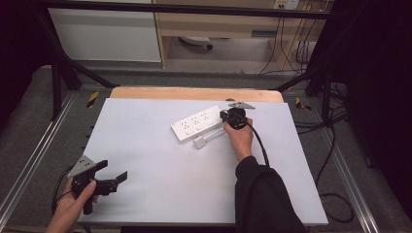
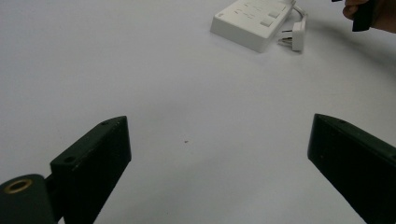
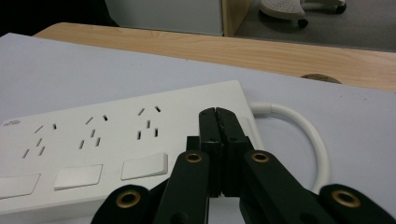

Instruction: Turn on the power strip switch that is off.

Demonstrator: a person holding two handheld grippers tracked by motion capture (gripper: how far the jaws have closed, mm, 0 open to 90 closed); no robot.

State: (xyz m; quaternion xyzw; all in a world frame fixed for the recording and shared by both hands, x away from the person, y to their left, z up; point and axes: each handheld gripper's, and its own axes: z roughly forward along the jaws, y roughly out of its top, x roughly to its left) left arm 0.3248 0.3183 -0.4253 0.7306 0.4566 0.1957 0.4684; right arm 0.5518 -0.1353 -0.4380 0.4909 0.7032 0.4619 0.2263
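Note:
A white power strip (image 1: 197,124) (image 2: 252,21) (image 3: 93,135) with three socket groups and three switches lies right of centre at the back of the white mat. Its white plug (image 1: 200,142) (image 2: 298,33) rests just in front of it, and the white cable (image 3: 308,130) loops out of the strip's near end. My right gripper (image 1: 223,116) (image 3: 217,112) is shut with its jaws pressed together and nothing between them, its tips over the cable end of the strip. My left gripper (image 1: 114,171) (image 2: 219,126) is open over bare mat at the front left.
The white mat (image 1: 145,160) covers a wooden table whose far edge (image 1: 194,93) shows beyond it. A black frame surrounds the table, and cables (image 1: 335,199) trail on the floor to the right. A rolling chair base (image 3: 285,9) stands beyond the table.

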